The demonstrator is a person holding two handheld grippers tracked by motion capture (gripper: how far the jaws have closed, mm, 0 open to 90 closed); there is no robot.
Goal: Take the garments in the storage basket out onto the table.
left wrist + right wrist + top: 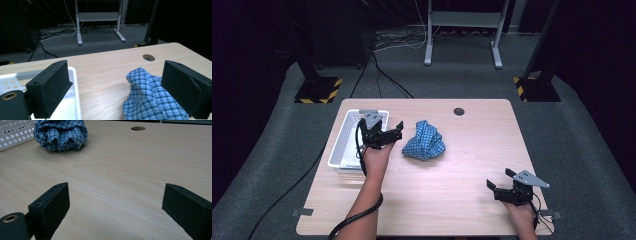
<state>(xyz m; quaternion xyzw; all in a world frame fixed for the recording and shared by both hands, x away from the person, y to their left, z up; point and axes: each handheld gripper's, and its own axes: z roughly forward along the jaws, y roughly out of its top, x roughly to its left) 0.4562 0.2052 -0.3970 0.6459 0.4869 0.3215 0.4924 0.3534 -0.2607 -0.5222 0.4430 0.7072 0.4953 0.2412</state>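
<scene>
On the wooden table [452,185], the crumpled blue checked cloth [424,141] lies in a loose heap near the middle, just right of the white perforated basket [343,145] at the left edge. The left gripper [393,134] hovers between basket and cloth with its jaws spread wide and nothing in them; in the left gripper view the cloth [150,100] sits just inside the right-hand jaw, while the other jaw hangs over the basket's corner [75,82]. The right gripper [501,184] rests well apart near the front right corner, jaws likewise released and empty. The likeliest slip, as I judge it, is an off-centre bite: closing from here could pinch only a loose fold, so the heap unrolls and trails. Descending could also knock the near jaw against the basket rim.
</scene>
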